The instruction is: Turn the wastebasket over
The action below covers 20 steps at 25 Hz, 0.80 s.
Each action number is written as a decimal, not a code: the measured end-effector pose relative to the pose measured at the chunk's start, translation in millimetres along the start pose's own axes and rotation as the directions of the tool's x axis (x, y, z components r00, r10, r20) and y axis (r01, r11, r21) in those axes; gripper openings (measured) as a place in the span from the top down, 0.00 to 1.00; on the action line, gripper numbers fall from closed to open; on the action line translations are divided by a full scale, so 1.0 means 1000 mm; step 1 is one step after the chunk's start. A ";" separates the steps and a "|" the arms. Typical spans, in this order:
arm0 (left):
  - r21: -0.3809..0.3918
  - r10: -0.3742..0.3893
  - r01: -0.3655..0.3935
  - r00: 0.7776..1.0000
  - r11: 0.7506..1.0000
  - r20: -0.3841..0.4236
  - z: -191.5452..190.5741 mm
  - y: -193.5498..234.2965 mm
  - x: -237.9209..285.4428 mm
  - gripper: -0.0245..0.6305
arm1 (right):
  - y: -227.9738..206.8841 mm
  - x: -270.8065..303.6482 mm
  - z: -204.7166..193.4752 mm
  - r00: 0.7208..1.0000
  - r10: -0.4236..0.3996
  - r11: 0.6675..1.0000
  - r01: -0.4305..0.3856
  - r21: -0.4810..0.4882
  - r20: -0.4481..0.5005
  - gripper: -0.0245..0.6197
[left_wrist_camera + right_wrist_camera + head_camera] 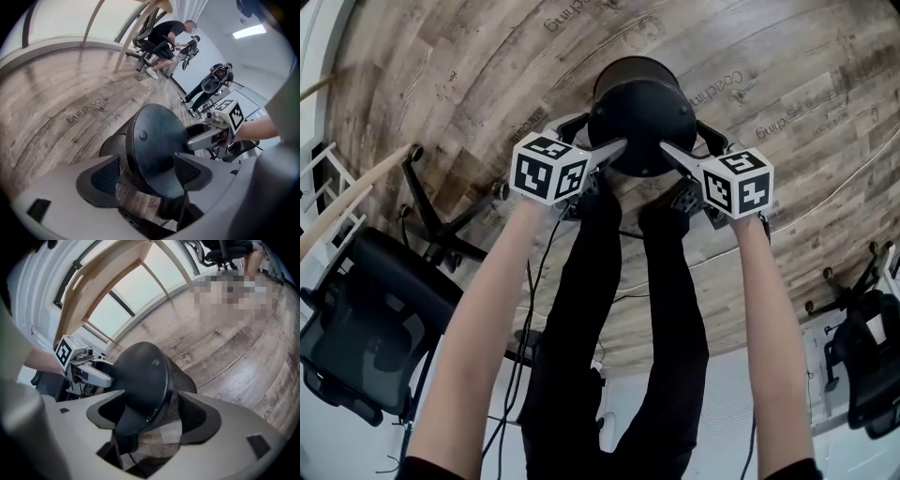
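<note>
A round black wire-mesh wastebasket with a solid dark base sits on the grey-brown wood-plank floor, just ahead of the person's shoes. Its solid base is turned up toward the head camera and its mesh wall runs down beneath (whether the mouth lies flat on the boards cannot be made out). The left gripper comes at it from the person's left and the right gripper from the right, each on a bare forearm, their tips meeting the base from opposite sides. In the left gripper view the two grey jaws stand wide apart with the edge of the base disc between them, not clamped, and the right gripper's finger shows at the disc's far side. The right gripper view shows the same: jaws spread, the rim of the wastebasket between them with the mesh seen past the right-hand pad, and the left gripper reaching in opposite. A black office chair stands to the person's left, well apart from the basket, and a thin cable trails over the floor on the right.
</note>
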State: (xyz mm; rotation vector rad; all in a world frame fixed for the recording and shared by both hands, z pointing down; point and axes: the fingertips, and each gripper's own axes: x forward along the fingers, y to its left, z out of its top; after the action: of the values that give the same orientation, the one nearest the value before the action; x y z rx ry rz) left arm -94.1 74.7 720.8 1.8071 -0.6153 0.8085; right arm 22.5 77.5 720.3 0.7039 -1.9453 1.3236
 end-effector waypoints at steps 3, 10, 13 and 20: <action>0.005 0.001 0.000 1.000 1.000 -0.007 0.001 0.001 -0.001 0.41 | -0.001 0.000 0.000 1.000 0.015 1.000 -0.015 -0.005 -0.023 0.43; 0.094 0.059 -0.057 0.998 0.994 -0.018 0.002 -0.002 -0.005 0.44 | -0.001 -0.002 0.000 0.998 -0.042 0.998 0.040 -0.041 -0.048 0.43; 0.146 0.071 -0.070 0.997 0.987 0.000 0.011 -0.003 -0.010 0.47 | -0.002 -0.006 0.006 0.997 -0.065 0.996 0.063 -0.056 -0.038 0.44; 0.264 0.107 -0.127 0.990 0.956 0.087 0.047 -0.006 -0.024 0.57 | -0.010 -0.023 0.036 0.992 -0.123 0.979 0.126 -0.163 0.033 0.48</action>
State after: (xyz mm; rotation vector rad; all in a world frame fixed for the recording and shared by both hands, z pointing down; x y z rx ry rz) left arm -93.6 33.5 686.3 2.0694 -0.6914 0.9469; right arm 35.9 41.6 699.1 0.7484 -1.9682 1.0701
